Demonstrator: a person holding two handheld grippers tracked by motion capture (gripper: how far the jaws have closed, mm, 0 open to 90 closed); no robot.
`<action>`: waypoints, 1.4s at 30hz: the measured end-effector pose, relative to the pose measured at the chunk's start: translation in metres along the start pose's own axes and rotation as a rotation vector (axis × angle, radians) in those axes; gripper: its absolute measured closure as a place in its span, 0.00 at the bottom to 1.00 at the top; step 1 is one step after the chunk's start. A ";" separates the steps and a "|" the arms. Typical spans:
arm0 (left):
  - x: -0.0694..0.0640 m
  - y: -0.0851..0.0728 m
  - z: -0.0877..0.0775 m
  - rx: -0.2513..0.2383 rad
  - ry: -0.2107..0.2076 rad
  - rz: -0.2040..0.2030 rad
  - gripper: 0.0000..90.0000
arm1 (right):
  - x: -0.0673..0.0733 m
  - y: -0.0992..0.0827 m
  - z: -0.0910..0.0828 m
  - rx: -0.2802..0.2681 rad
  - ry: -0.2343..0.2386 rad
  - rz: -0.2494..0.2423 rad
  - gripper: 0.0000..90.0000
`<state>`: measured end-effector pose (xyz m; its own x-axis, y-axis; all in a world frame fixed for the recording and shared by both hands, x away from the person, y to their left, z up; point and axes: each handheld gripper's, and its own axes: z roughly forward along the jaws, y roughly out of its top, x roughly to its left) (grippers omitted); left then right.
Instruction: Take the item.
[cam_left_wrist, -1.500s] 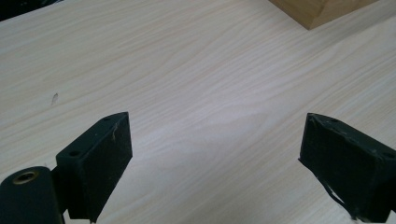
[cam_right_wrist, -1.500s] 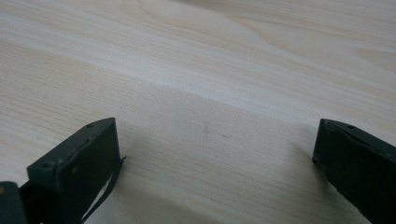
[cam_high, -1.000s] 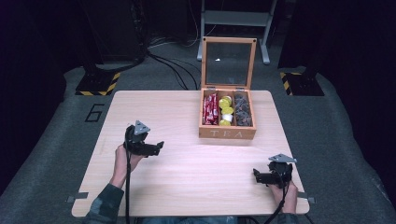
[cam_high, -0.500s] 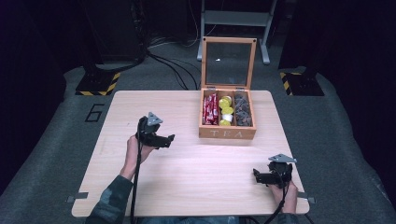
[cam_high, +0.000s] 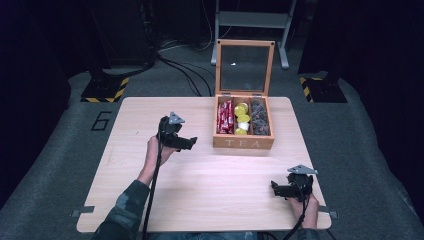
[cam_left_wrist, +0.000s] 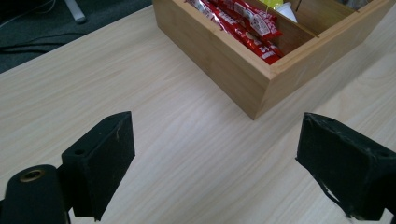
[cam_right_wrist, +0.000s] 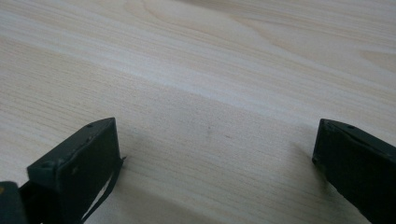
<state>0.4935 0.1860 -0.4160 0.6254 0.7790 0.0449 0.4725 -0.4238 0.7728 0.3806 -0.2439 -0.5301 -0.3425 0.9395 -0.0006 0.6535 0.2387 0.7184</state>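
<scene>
High view: the tea box (cam_high: 243, 142), lid raised, sits right of centre in the upper half of the frame, on the table (cam_high: 200, 185). Red packets (cam_high: 225, 116) fill its left compartment, yellow capsules (cam_high: 242, 111) the middle, dark items (cam_high: 259, 117) the right. Just left of the box, the left gripper (cam_high: 186, 143) points toward it, jaws wide apart, holding nothing. At lower right, well apart from the box, the right gripper (cam_high: 278, 188) sits low over bare wood, jaws likewise spread and empty.
</scene>
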 end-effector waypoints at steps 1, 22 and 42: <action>-0.001 0.002 0.002 0.003 0.004 0.004 0.12 | 0.000 0.000 0.000 0.000 0.000 0.000 0.00; -0.005 0.054 0.036 0.016 -0.011 0.009 0.14 | 0.000 0.000 0.000 0.001 0.001 0.000 0.00; -0.018 0.089 0.082 0.057 -0.054 -0.011 0.12 | 0.000 0.000 0.000 0.001 0.002 0.002 0.00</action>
<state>0.5754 0.0960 -0.3997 0.6517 0.7585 0.0012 0.5131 -0.4420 0.7358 0.3803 -0.2438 -0.5301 -0.3422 0.9396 0.0022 0.6546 0.2367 0.7180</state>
